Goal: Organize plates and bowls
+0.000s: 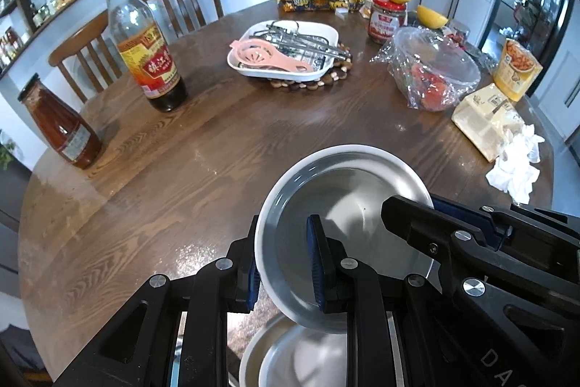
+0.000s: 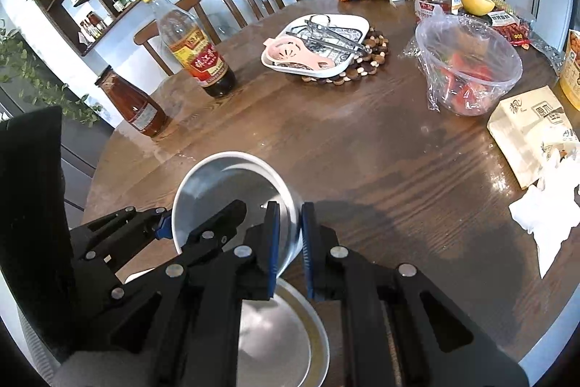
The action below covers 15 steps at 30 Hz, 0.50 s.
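We hold the round white-rimmed steel bowl [image 1: 348, 205] tilted, pinched at opposite rims between left gripper [image 1: 286, 265] and right gripper [image 2: 290, 249] (another bowl [image 2: 286, 343] directly beneath); uneven pull risks slippage.

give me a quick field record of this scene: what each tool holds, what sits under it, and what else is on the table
held item: steel bowl, tilted, off the table
left tool: clamped on the bowl's left rim
right tool: clamped on the bowl's right rim
below: second bowl, under the held one
table: round, dark wood
white dish: holds a pink strainer and metal utensils, on a beaded trivet
bottles: vinegar bottle, sauce bottle
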Motion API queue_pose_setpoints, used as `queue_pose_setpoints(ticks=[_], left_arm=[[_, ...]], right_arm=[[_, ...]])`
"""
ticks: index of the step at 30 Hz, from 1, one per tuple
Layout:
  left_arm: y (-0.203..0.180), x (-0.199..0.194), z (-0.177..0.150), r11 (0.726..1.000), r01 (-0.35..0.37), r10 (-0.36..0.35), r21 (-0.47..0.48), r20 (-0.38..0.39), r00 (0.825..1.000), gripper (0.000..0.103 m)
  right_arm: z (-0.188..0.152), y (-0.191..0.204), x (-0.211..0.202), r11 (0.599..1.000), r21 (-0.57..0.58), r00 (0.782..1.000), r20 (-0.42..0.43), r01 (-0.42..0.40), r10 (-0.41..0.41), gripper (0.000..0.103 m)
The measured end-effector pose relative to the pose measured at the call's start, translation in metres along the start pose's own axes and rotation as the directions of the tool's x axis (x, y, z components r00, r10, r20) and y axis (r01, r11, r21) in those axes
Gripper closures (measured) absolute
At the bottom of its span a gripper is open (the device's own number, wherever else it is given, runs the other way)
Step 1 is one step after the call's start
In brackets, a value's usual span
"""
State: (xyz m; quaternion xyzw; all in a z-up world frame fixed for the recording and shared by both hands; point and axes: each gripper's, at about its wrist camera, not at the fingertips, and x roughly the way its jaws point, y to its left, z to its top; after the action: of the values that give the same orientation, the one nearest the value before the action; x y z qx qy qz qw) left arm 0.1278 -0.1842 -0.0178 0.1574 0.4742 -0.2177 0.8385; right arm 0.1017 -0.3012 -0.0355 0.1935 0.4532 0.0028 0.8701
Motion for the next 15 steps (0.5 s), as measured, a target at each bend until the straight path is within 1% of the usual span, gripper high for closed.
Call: queue_pose_setpoints(ticks=[15], left_arm=[[-0.002, -0.038, -0.021, 1.000, -0.012, 0.011, 0.008, 0.058, 0.998, 0.081]], right_arm=[[-0.022, 0.020, -0.036, 1.000, -0.016, 0.998, 0.063, 0.010, -0.009, 0.090]])
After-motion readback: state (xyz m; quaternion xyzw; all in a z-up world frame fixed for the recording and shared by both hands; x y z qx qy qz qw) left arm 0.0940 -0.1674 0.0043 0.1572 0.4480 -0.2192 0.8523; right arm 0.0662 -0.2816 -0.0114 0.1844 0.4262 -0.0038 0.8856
